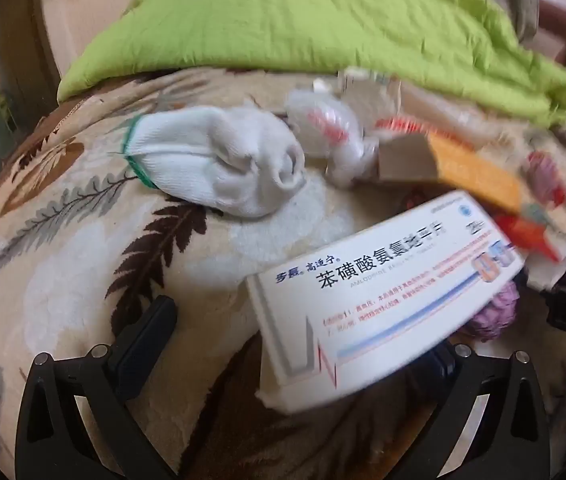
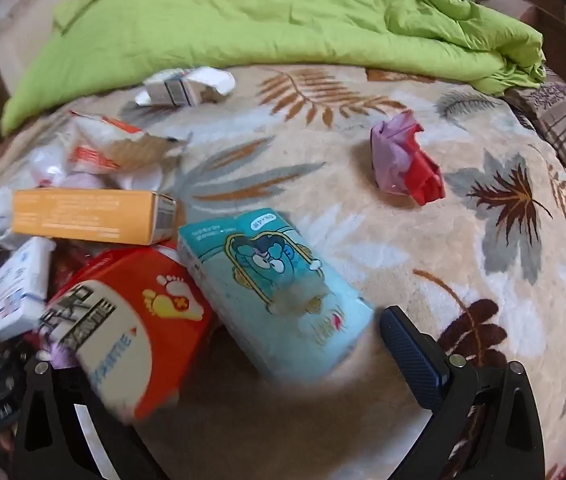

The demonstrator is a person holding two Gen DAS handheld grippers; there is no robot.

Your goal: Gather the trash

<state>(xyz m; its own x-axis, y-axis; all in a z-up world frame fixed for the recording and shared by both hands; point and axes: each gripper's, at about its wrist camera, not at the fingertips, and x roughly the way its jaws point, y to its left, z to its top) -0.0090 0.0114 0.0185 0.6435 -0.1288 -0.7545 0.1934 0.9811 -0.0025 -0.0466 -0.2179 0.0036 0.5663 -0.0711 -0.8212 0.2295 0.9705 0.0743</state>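
- Leaf-patterned blanket (image 2: 363, 240) covers the bed, green quilt (image 2: 243, 12) bunched along its far edge.
- Trash lies heaped toward the blanket's left side: white medicine box (image 1: 383, 300), orange box (image 2: 87, 216), red foot-print box (image 2: 131, 328), blue tissue pack (image 2: 275, 292).
- Left gripper (image 1: 283, 344) jaws stand wide; the white box sits between them, whether gripped I cannot tell.
- Right gripper (image 2: 227, 360) jaws are spread around the red box and tissue pack, clamping neither.
- Best to centre on one item and close squarely.
- Crumpled purple-red wrapper (image 2: 403, 160) lies well apart; white sock (image 1: 223, 160) is likely not trash.
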